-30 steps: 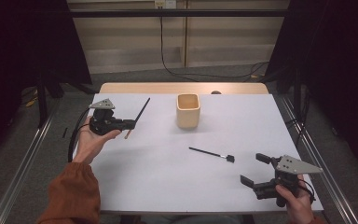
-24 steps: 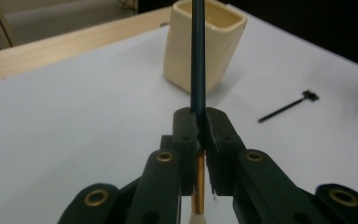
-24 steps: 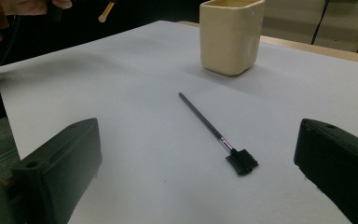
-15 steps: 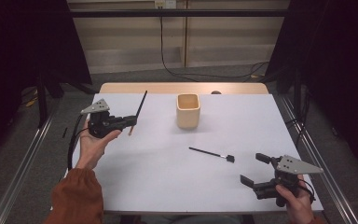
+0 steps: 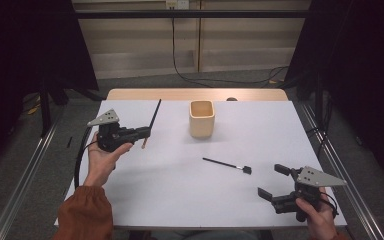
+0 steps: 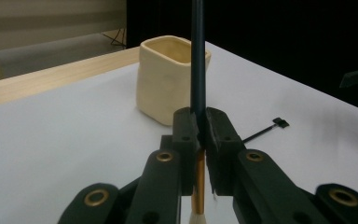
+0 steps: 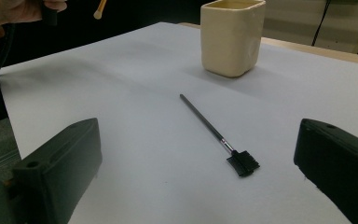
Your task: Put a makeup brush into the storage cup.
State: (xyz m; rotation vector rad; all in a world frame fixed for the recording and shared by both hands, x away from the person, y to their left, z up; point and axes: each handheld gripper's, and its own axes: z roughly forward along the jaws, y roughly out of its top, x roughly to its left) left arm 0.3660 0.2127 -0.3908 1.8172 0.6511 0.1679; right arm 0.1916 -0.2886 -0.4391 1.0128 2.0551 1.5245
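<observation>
White counter under dim light, dark curtains at both sides. Left claw at 9 o'clock, lifted off the counter, clamped tight on a thin brush; black handle points up toward 12, pale tip hangs below the jaws. Cream cup stands upright near 12, just right of that brush. Second brush, black with a comb-like head, lies flat at centre-right. Right claw at 5 o'clock, jaws spread wide, gripping nothing, aimed at that brush but apart from it.

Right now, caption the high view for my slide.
Left gripper holds a brush near the cup; right gripper open.
</observation>
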